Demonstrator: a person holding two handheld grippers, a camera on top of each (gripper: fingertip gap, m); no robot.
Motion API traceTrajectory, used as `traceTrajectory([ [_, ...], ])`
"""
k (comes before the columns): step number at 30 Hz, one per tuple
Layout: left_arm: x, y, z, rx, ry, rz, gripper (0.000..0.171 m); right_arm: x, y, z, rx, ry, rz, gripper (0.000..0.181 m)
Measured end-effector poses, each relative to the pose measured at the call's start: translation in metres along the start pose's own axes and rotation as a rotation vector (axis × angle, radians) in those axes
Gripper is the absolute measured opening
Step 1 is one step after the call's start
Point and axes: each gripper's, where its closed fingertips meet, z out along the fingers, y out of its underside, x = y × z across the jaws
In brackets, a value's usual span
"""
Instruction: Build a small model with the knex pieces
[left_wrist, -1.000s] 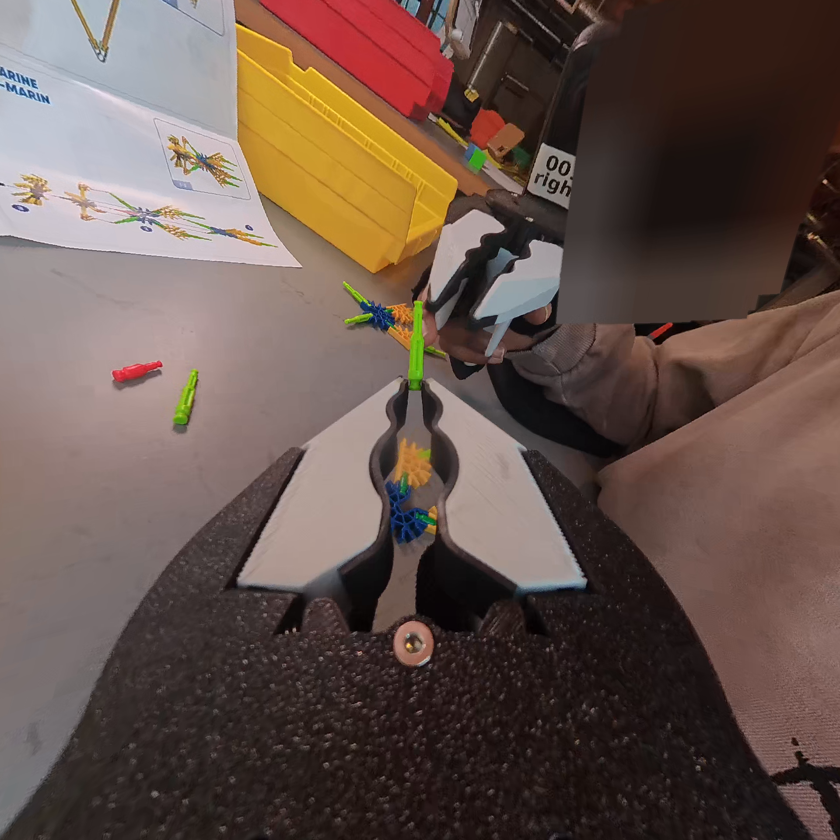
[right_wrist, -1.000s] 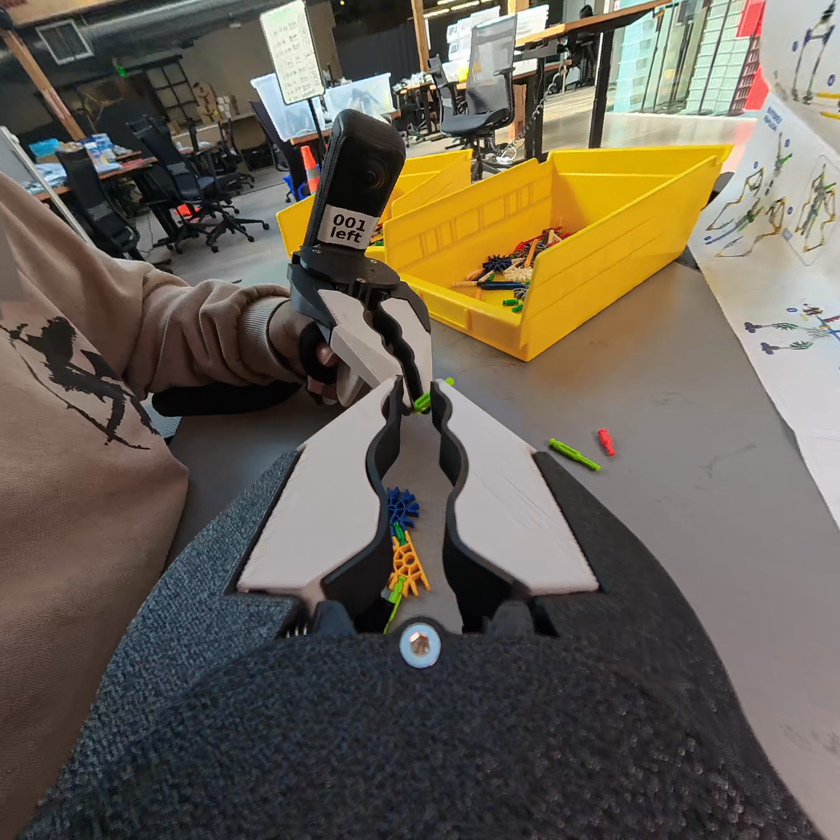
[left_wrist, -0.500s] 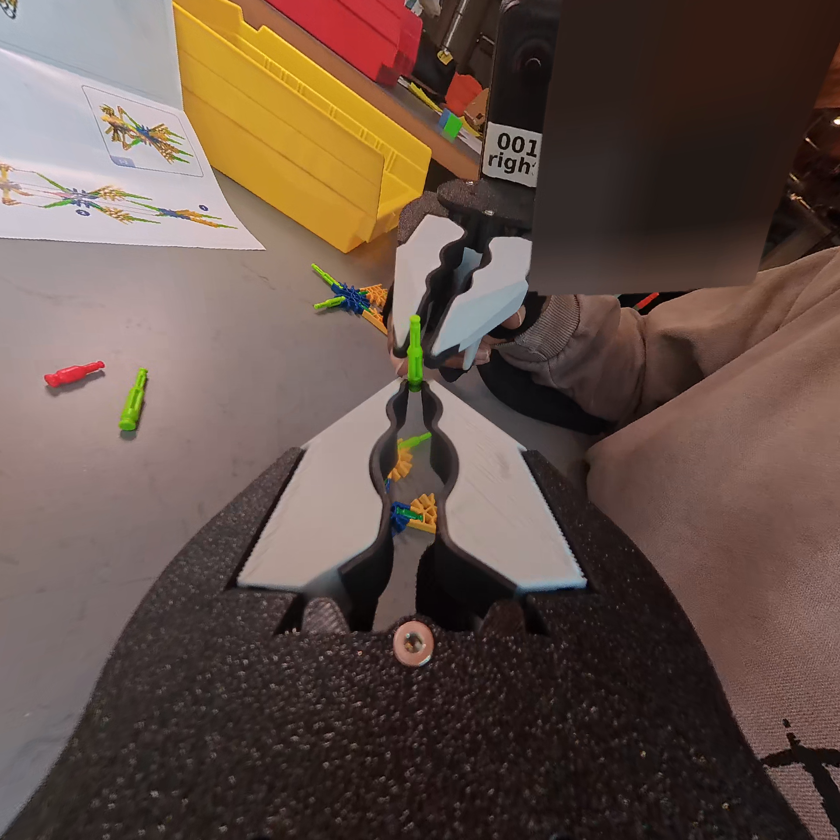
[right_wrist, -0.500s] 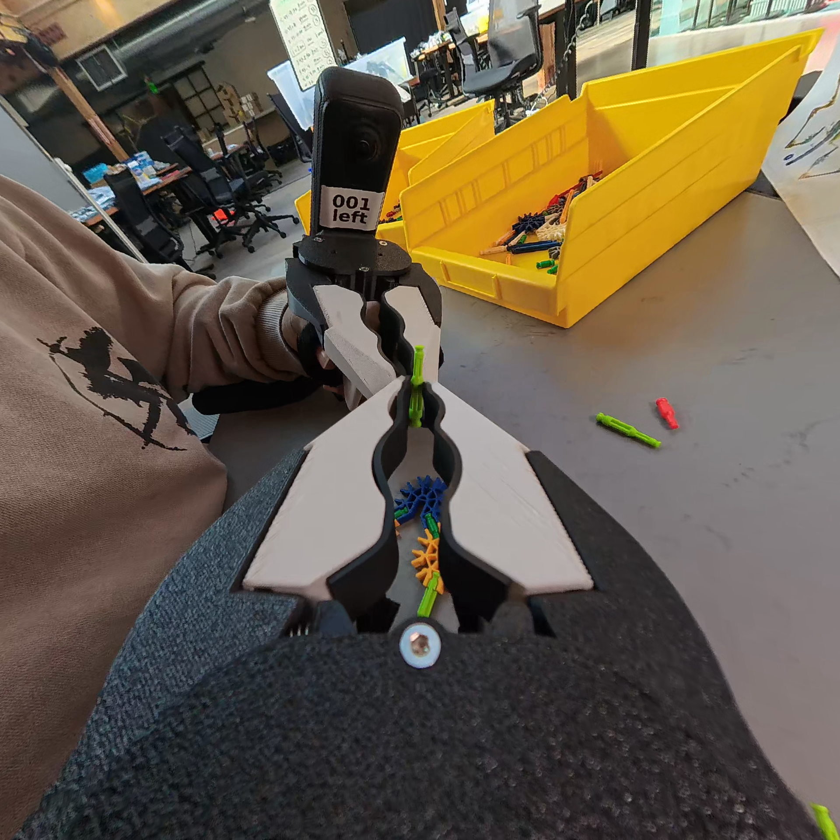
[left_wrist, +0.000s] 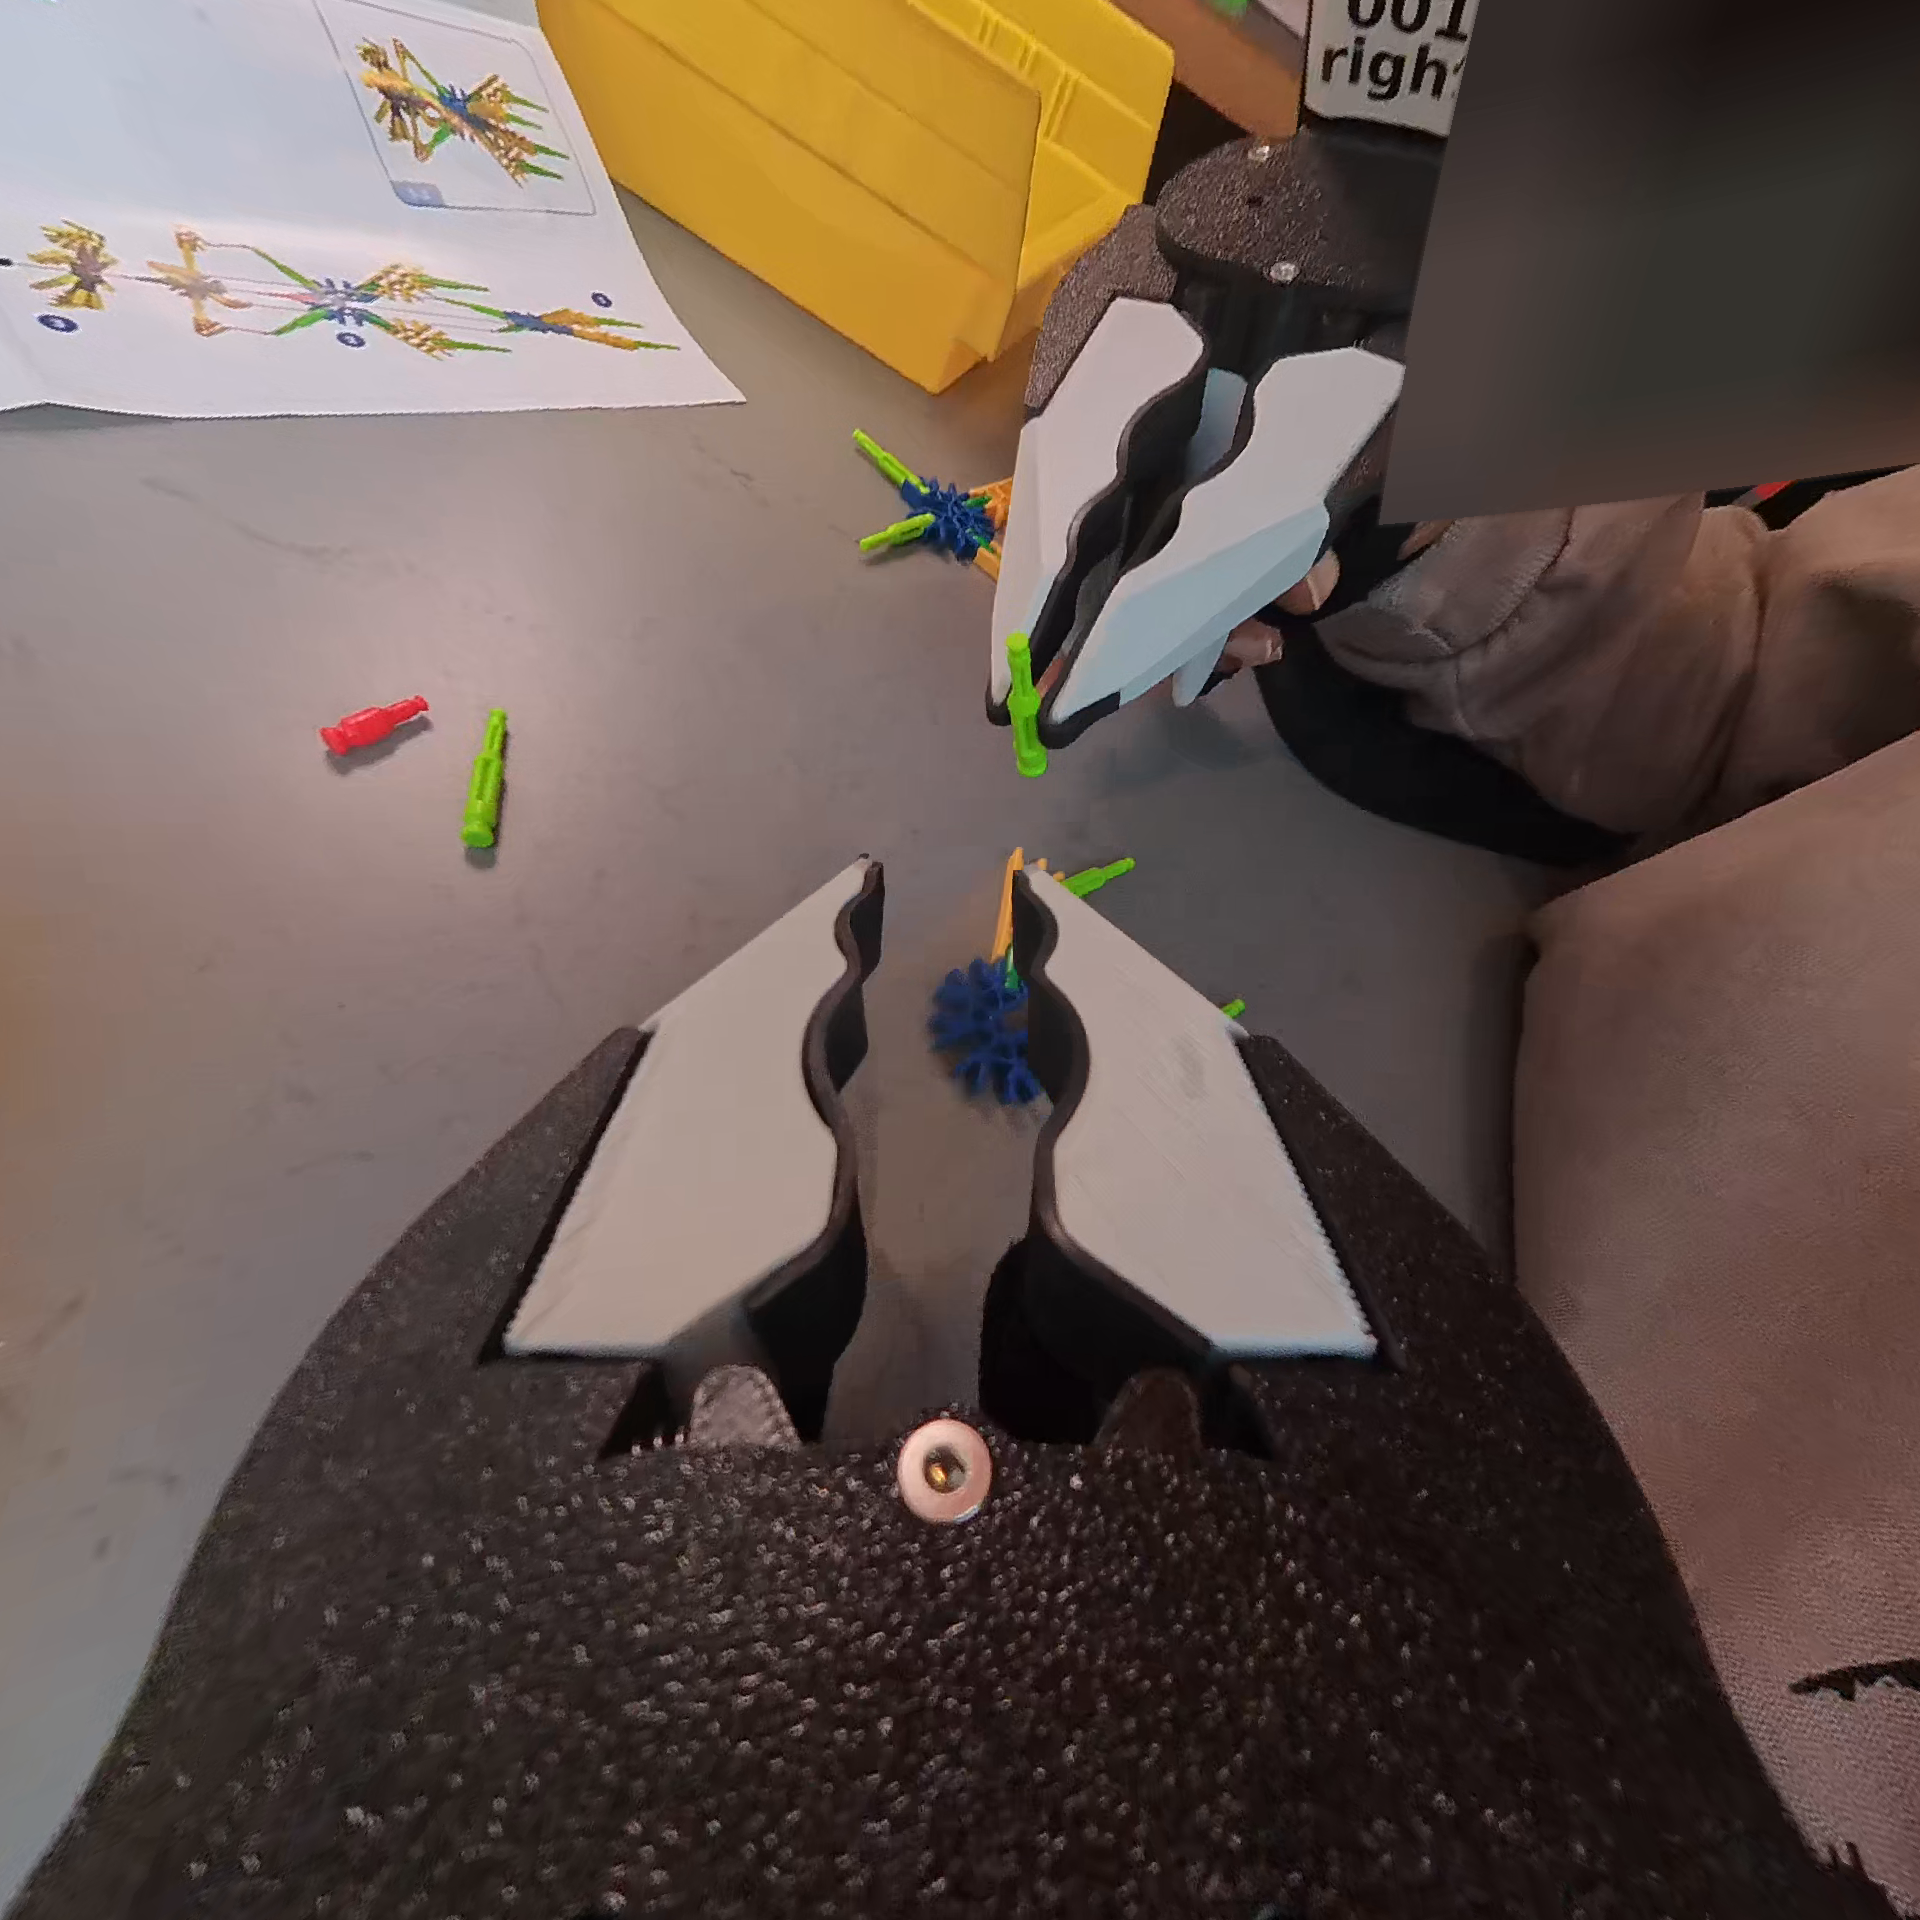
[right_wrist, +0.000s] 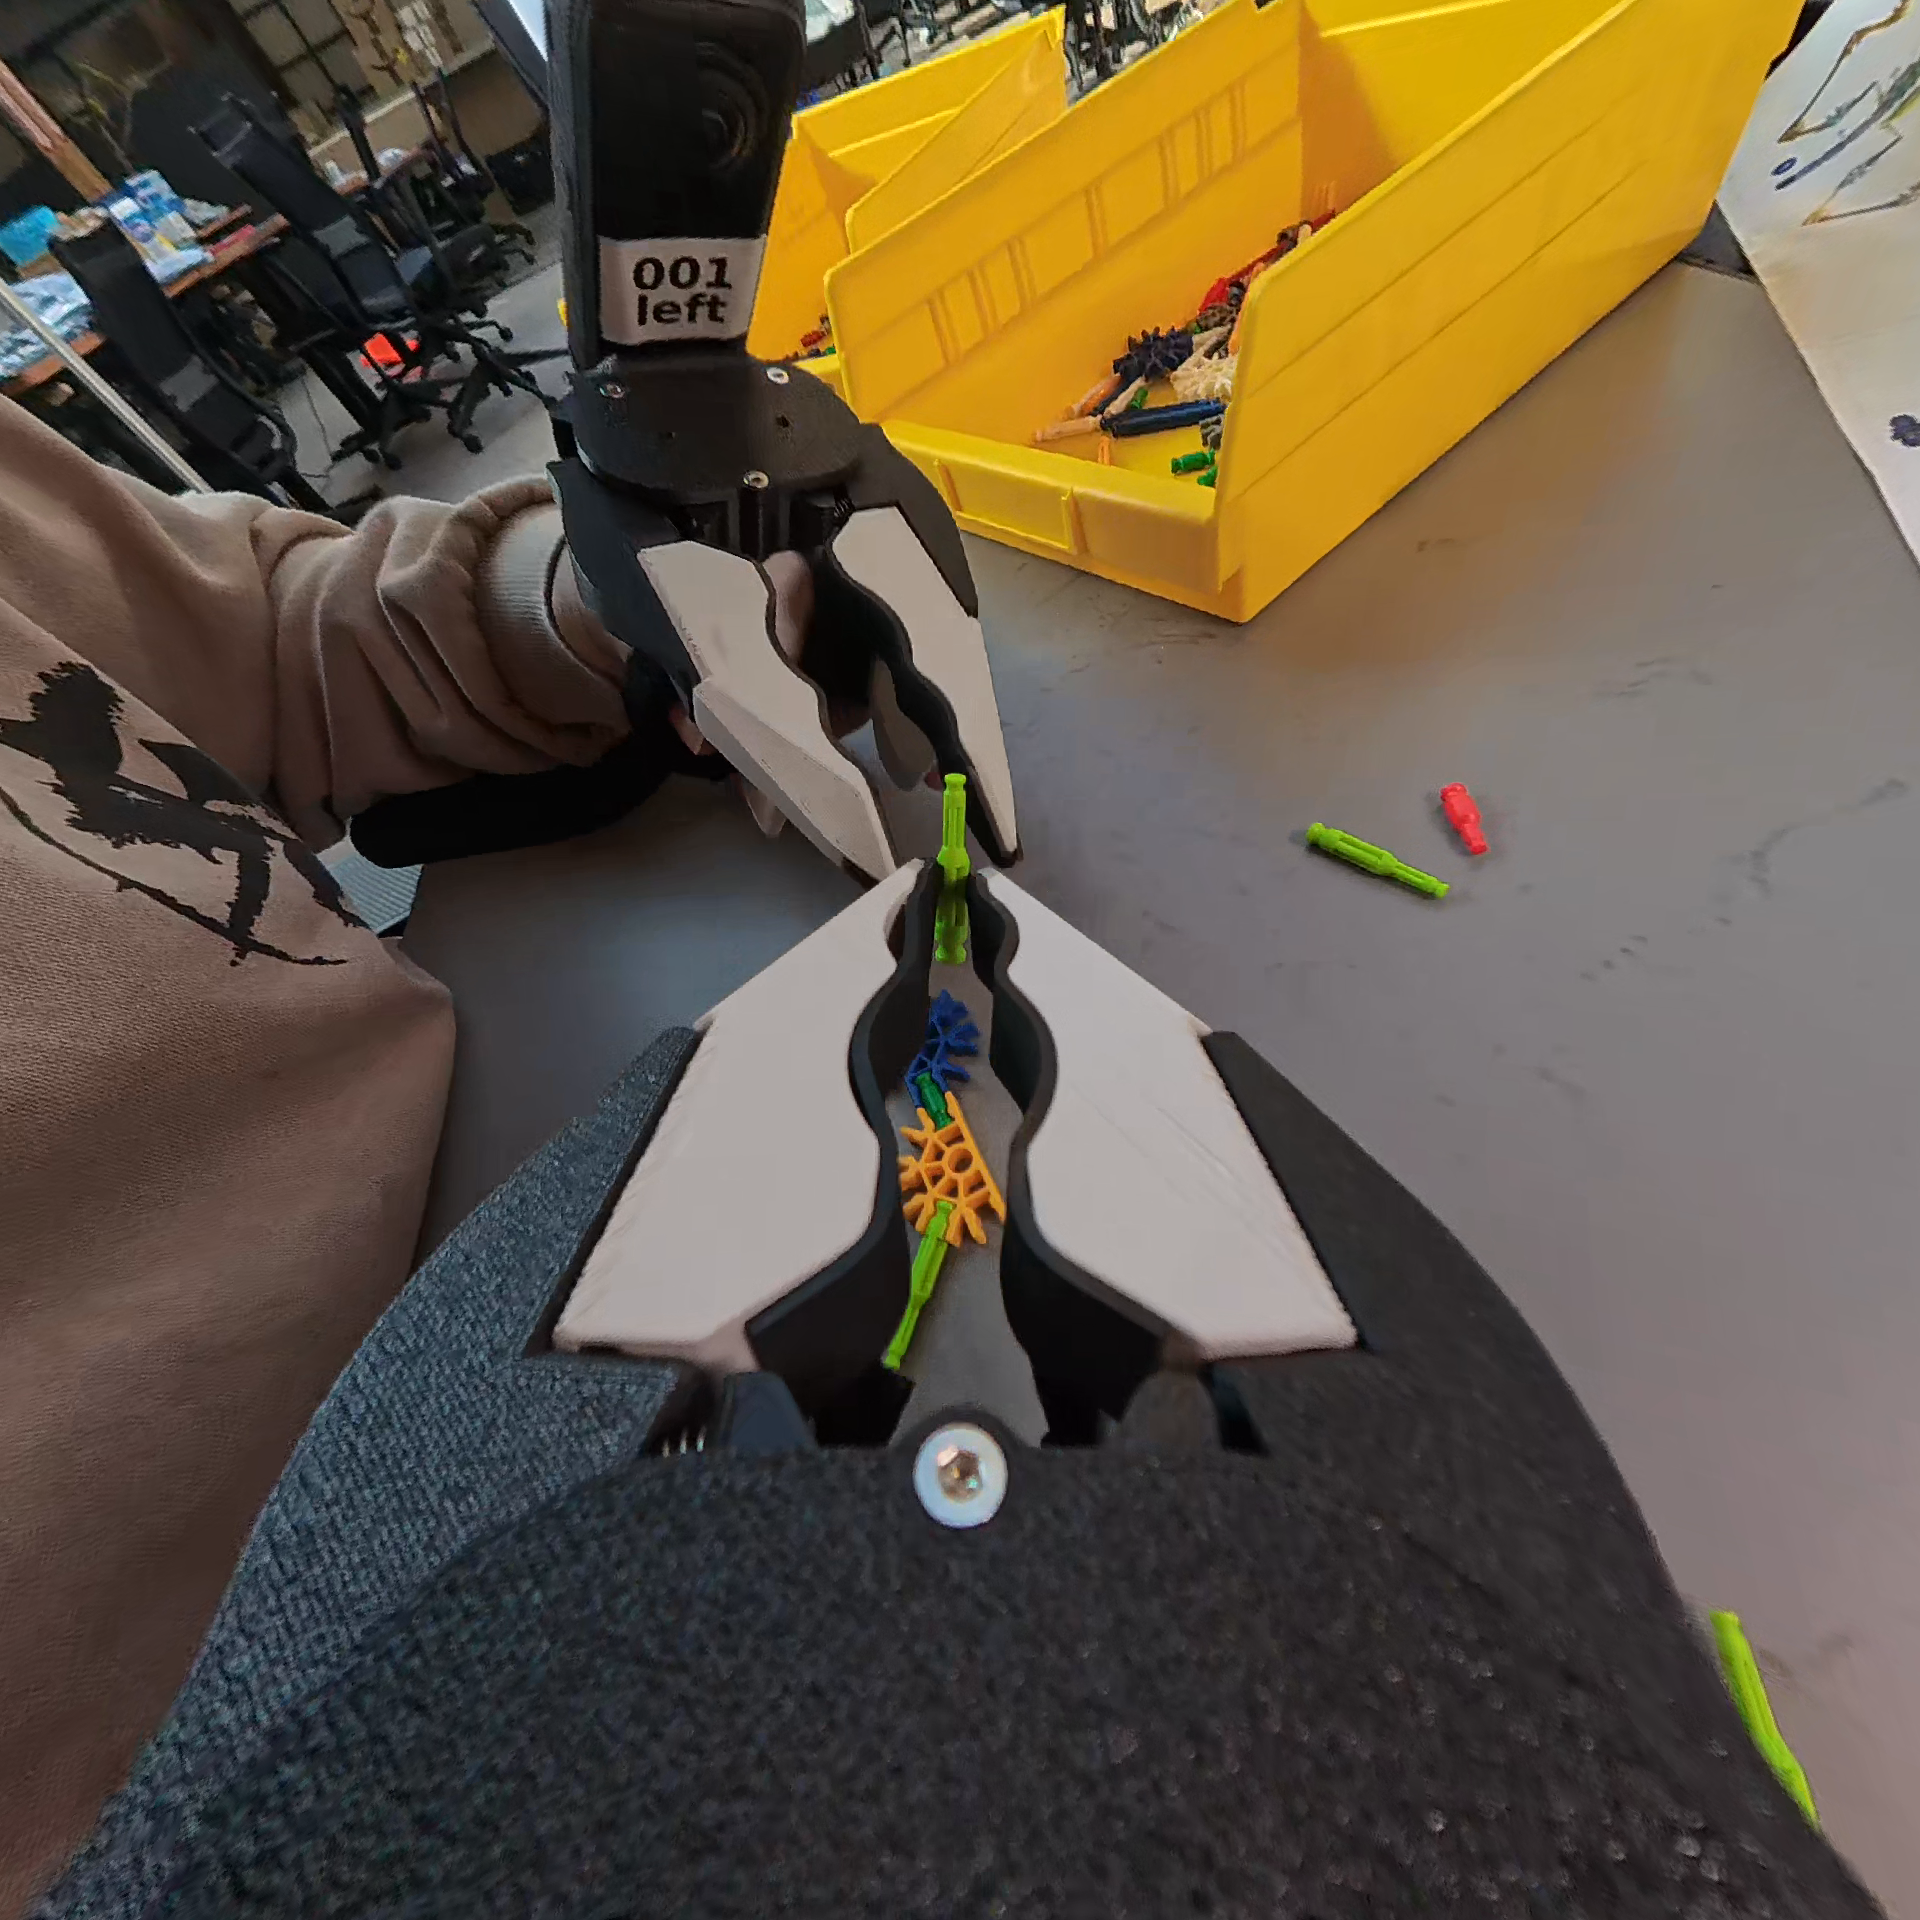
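My right gripper (right_wrist: 951, 881) is shut on a short green rod (right_wrist: 954, 821) and holds it upright just above the grey table (right_wrist: 1558, 1039). In the left wrist view the right gripper (left_wrist: 1023, 717) shows ahead with the same rod (left_wrist: 1023, 707) at its tip. My left gripper (left_wrist: 945, 875) is open, its jaws apart on either side of the rod's top; it also shows in the right wrist view (right_wrist: 943, 860). A small assembly of blue and orange connectors with green rods (right_wrist: 951, 1179) lies on the table under both grippers, also seen in the left wrist view (left_wrist: 982, 1029).
A second small assembly (left_wrist: 940, 514) lies beside the right gripper. A loose red rod (left_wrist: 374, 722) and green rod (left_wrist: 483, 774) lie to the left. A yellow bin (right_wrist: 1340, 416) holds several pieces. An instruction sheet (left_wrist: 312, 312) lies at the back left. A person's sleeve (left_wrist: 1662, 1039) fills the right. My left and right fingertips are right by each other.
My left gripper was shut on the green rod; it has opened and let go. My right gripper closed on the rod and now holds it alone.
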Motion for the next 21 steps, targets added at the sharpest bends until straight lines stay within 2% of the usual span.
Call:
traceTrajectory([
  [3,-0.011,0.006,-0.005,-0.041,-0.049,0.029,0.024,0.007,0.012,0.001,-0.057,0.018,0.030,0.003],
  [10,-0.010,0.002,-0.003,-0.019,-0.036,0.031,0.022,0.005,0.029,0.012,-0.154,0.003,0.131,0.003],
  [14,-0.007,0.022,0.000,-0.152,-0.036,0.113,0.022,0.011,0.034,0.013,-0.185,0.029,0.156,0.003],
  [17,-0.004,0.045,0.000,-0.280,-0.019,0.149,0.032,0.014,0.036,0.011,-0.192,0.036,0.177,0.003],
  [21,0.004,0.054,0.004,-0.323,0.028,0.155,0.033,0.009,0.036,0.015,-0.207,0.010,0.192,0.003],
])
